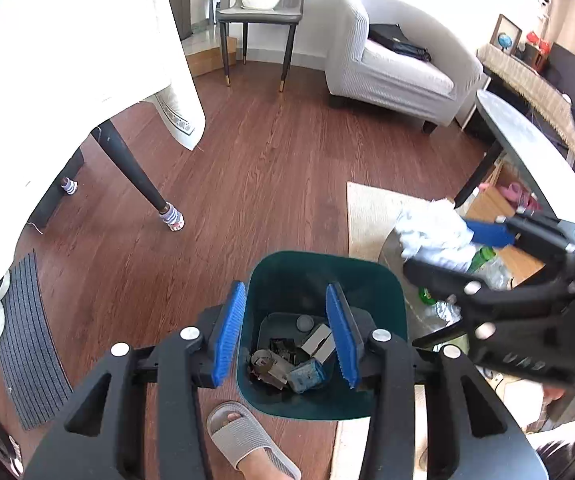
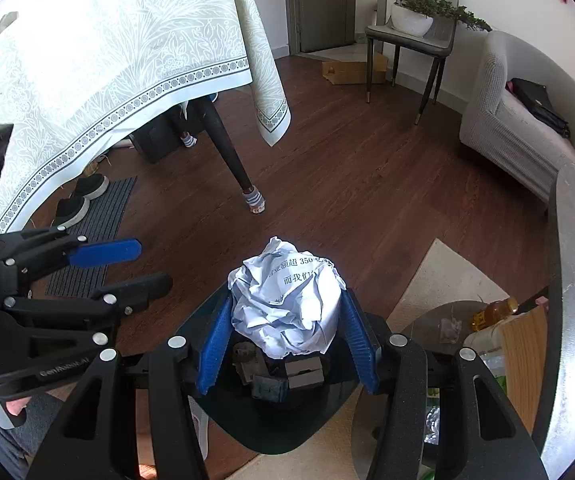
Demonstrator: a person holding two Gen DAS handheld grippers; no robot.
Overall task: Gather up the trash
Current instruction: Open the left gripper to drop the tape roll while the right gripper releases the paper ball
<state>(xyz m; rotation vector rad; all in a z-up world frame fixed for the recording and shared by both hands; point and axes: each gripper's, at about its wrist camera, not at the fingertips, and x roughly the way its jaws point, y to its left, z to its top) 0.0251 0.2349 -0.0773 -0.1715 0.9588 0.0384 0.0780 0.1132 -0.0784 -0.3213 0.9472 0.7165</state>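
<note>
Floorboards [image 1: 279,168] of dark reddish wood ran through the room, with a pale rug [image 1: 371,208] laid under a round grey table [image 1: 527,140]. A dark green trash bin [image 1: 383,280] stood on the floor at the rug's edge, already holding a small box, a cap and some crumpled scraps. The left gripper [image 1: 289,334] hung over the bin, its blue fingers [image 1: 229,336] apart with nothing between them. Beside it, the right gripper [image 2: 287,330] had its fingers [image 2: 213,340] clamped on a crumpled ball of printed white paper [image 2: 287,300], held above the bin's mouth.

A larger table under a leaf-patterned cloth [image 2: 107,60] filled one side of the room, its black leg [image 2: 227,152] wearing a striped sock at the foot. A ribbed grey mat [image 2: 91,236] with dark shoes [image 2: 87,188] lay beneath the cloth's edge. Against the far wall stood a grey chair [image 2: 415,36] carrying a potted plant [image 2: 427,8], and next to it a white sofa [image 2: 507,120] with a black bag on the seat. A foot in a grey slipper [image 1: 247,440] was planted just beside the bin.
</note>
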